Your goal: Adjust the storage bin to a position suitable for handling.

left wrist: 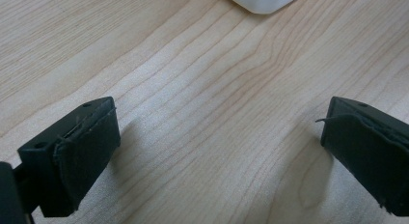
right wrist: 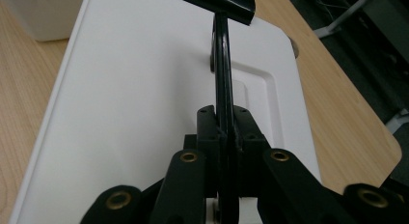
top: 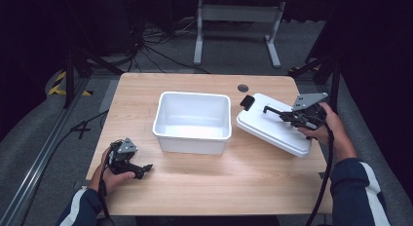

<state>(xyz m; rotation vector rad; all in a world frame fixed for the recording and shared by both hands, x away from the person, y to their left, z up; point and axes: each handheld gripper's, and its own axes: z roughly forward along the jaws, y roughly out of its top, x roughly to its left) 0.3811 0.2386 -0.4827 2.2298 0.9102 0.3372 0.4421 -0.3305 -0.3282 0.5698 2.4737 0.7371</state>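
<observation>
One white lid, tilted, its low edge on the wooden table right of the open white bin, its far side raised. Held by its black handle, which runs straight between the right gripper's jaws; those jaws pressed together on the handle, pads flat against both sides. Black latch clip at the lid's near-bin corner, hanging free.

Likely step: carrying the lid across to seat it on the bin. Best done by keeping the grip square on the handle, levelling the lid before it crosses the bin's rim, lining up corners over corners, then lowering evenly rather than one edge first. Worth watching the latch clip so it doesn't catch on the rim.

Left gripper low over the table, front left of the bin, jaws wide apart with nothing between them but wood grain; well placed to steady the bin wall if needed.

Beyond: light wood tabletop with a round cable port, grey floor, loose black cables, white desk legs, dark surroundings.
</observation>
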